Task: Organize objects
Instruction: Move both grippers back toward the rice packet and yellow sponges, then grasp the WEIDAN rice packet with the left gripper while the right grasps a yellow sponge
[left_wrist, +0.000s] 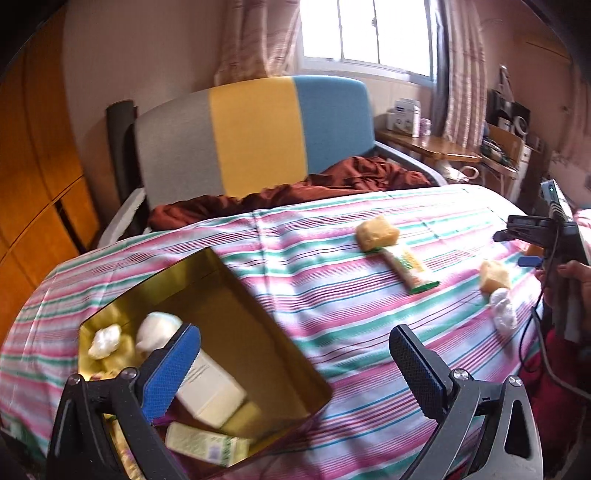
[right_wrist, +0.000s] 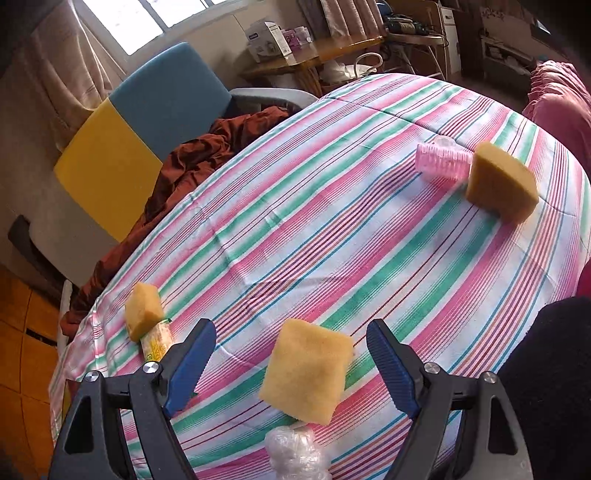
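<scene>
yellow rectangular foam sponge (right_wrist: 306, 371): tilted, long axis diagonal | right gripper (right_wrist: 291, 363): jaws spread (untouched) | left gripper (left_wrist: 295, 369): spread, empty

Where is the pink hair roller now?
In the right wrist view, the pink hair roller lies upper right on the striped sheet, touching a yellow sponge.

An open gold metal tin (left_wrist: 258, 354) sat on the left of the striped pink-and-green bedsheet (right_wrist: 314, 221), with white wrapped balls (left_wrist: 105, 341) and a cream carton (left_wrist: 208, 391) inside it. To its right a yellow sponge block (left_wrist: 376, 232) lay on one end of a long yellow-green snack packet (left_wrist: 410, 267). Further right another yellow sponge block (right_wrist: 306, 373) sat just beyond a clear crinkled plastic wad (right_wrist: 295, 452), and at the far right a pink ribbed hair roller (right_wrist: 441, 162) touched a third yellow sponge block (right_wrist: 500, 182).
</scene>
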